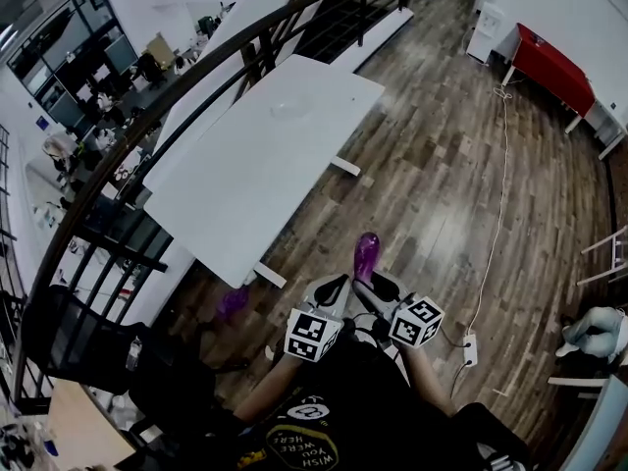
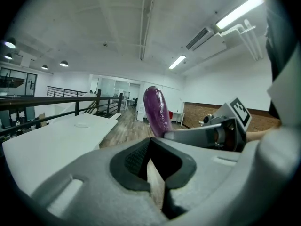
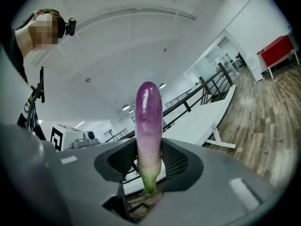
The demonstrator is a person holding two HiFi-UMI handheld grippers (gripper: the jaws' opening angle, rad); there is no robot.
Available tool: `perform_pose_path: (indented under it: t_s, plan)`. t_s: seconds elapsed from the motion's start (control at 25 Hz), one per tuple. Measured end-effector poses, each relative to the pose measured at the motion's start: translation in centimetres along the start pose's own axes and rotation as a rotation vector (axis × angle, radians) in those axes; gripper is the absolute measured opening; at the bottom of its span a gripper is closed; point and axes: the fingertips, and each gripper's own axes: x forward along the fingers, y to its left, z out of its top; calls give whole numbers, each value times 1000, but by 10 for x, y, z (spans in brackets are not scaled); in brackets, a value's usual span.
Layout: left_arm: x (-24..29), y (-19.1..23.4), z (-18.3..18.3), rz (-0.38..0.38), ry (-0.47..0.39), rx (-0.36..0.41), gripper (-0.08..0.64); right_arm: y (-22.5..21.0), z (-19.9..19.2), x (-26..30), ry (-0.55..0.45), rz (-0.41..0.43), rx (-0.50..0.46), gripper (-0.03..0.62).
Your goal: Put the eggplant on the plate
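Observation:
My right gripper [image 3: 149, 150] is shut on the pale stem end of a purple eggplant [image 3: 149, 117], which stands upright out of the jaws. In the head view the eggplant [image 1: 367, 255] is over the wooden floor, just short of the white table's [image 1: 245, 170] near end. A clear plate [image 1: 287, 109] lies far down that table and also shows in the left gripper view [image 2: 82, 125]. My left gripper [image 2: 151, 147] is shut with nothing in it. It sits close beside the right gripper [image 1: 378, 285], to its left [image 1: 332, 287]. The eggplant [image 2: 157, 109] rises just beyond it.
A black railing [image 1: 147, 126] runs along the table's left side. A red table [image 1: 554, 62] stands at the far right wall. A white cable [image 1: 500, 194] runs across the floor to a power strip [image 1: 469, 347]. A dark chair [image 1: 88, 346] stands at lower left.

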Motion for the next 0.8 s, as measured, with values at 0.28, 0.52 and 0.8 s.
perform_pose_path:
  t_s: [0.28, 0.52, 0.8]
  plan:
    - [30, 30, -5, 36, 47, -43, 6, -29, 11, 25, 22, 23, 39, 172]
    - [71, 86, 6, 54, 54, -68, 6, -64, 24, 74, 58, 26, 55, 172]
    - [121, 175, 57, 57, 1, -70, 6, -98, 87, 154, 72, 28, -34, 172]
